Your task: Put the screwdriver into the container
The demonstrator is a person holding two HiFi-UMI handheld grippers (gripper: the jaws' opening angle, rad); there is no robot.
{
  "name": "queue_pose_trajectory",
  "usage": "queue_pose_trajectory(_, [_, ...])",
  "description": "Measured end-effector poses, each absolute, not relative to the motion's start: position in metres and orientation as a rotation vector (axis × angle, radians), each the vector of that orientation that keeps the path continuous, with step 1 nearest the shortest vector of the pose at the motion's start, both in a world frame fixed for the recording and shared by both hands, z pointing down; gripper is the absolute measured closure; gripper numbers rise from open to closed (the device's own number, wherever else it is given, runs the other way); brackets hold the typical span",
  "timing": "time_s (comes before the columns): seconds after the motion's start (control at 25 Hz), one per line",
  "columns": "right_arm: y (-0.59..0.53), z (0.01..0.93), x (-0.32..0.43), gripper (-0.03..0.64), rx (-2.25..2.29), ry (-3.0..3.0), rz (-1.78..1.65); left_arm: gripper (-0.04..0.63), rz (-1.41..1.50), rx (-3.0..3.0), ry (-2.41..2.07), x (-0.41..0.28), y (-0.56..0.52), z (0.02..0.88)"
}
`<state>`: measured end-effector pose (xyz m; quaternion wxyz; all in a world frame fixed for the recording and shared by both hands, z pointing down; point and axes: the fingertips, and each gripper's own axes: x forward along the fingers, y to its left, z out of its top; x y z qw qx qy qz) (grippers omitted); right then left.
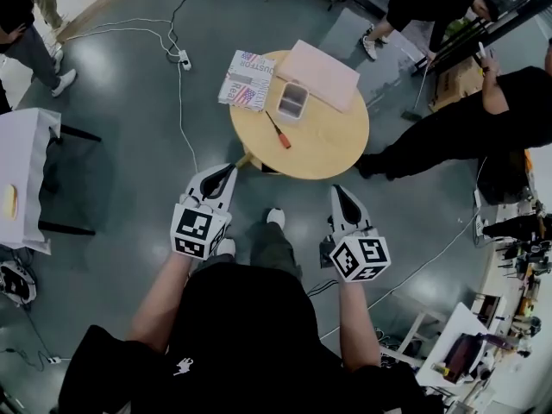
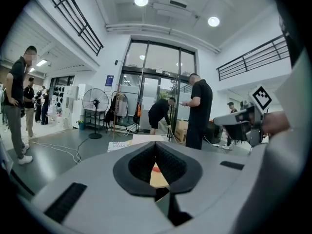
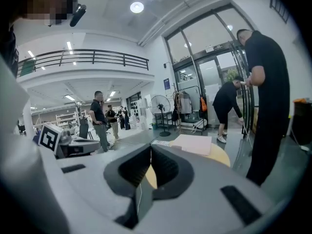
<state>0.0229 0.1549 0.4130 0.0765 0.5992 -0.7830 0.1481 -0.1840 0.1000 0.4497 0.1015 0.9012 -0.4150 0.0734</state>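
The left claw (image 1: 229,171) and right claw (image 1: 340,191) are hovering closed and empty; the screwdriver (image 1: 278,130) is lying diagonally on the surface (image 1: 332,149) ahead, handle pointing toward the nearer left claw, just beside the container (image 1: 293,100)

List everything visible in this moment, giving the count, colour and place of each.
table: one, round, light wood, ahead of the person
screwdriver: one, dark shaft with orange-red handle, lying on the table, nearer the person than the container and apart from it
container: one, clear grey, on the table beside the pink board
pink board: one, pale pink, on the table's far side
newspaper: one, white with red and blue print, overhanging the table's far left edge
power strip: one, white, on the floor with its cable
white table: one, far left
bystanders: at least three, dark clothes, around the table
left tool: grey, shut, empty
right tool: grey, shut, empty
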Motion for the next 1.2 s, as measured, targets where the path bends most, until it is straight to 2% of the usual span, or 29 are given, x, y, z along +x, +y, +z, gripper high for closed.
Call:
queue_pose_trajectory(0.8, [0.004,0.440,0.099,0.614,1.549,-2.482,0.469,0.592,0.287,2.578,-1.392,-0.098,-0.022,0.448])
queue_pose_trajectory(1.2, [-0.040,0.459,0.146,0.614,1.407,-2.552,0.529,0.592,0.427,2.501,-1.431,-0.037,-0.045,0.480])
